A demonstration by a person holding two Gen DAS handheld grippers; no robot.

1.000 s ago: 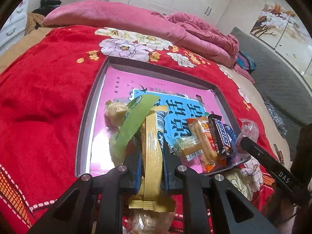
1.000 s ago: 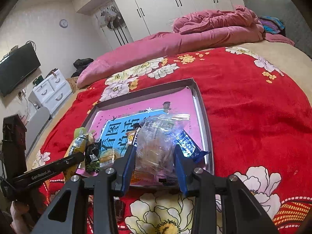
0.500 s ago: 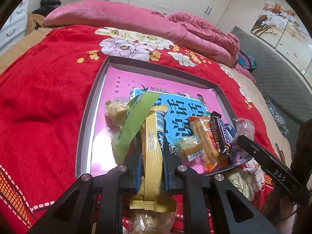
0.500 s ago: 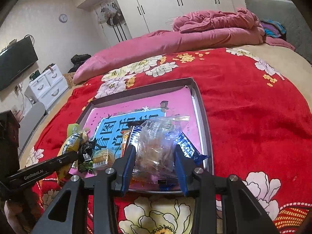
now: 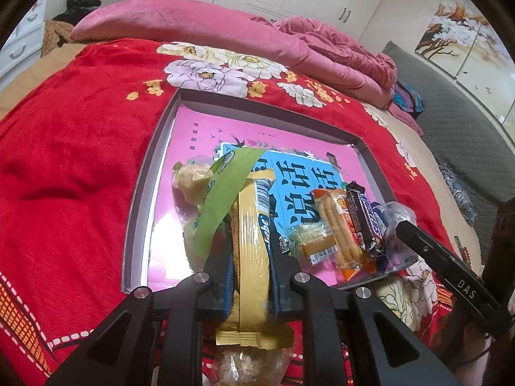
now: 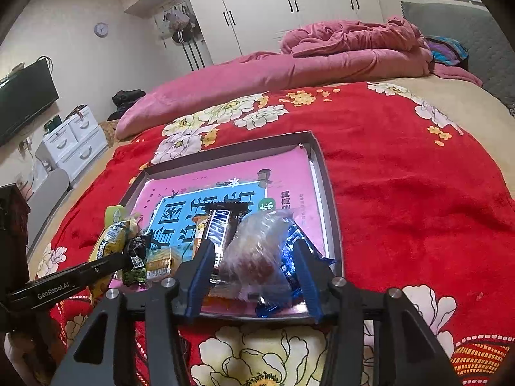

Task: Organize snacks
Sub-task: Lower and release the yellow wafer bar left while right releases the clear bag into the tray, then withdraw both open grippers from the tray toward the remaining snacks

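left wrist view: my left gripper [image 5: 249,257] is pinching a gold-wrapped wafer bar [image 5: 251,257] w/ a blue-white packet [image 5: 263,206] pressed alongside it, both held lengthwise between the blue pads, tails sticking out behind the jaws. this sits over the near edge of the tray [image 5: 141,193], which lies on the red floral blanket [image 5: 64,160]. a green wrapper [image 5: 225,193] leans diagonally across the front of the held bar, and a pale yellow candy bag [image 5: 191,178] lies in the tray toward its left edge. toward the tray's near right corner i see a small green biscuit pack [image 5: 312,241], an orange cracker-stick pack [image 5: 338,228] and a snickers bar [image 5: 362,218] side by side, touching.

right wrist view: my right gripper [image 6: 254,263] is spread apart, jaws either side of a clear bag w/ a brown bun [image 6: 257,254] at the tray's near edge; can't tell if the pads touch it. a blue foil packet [image 6: 291,257] lies under it on the right, snickers just left. pink quilt [image 6: 289,67] at the far end of the bed
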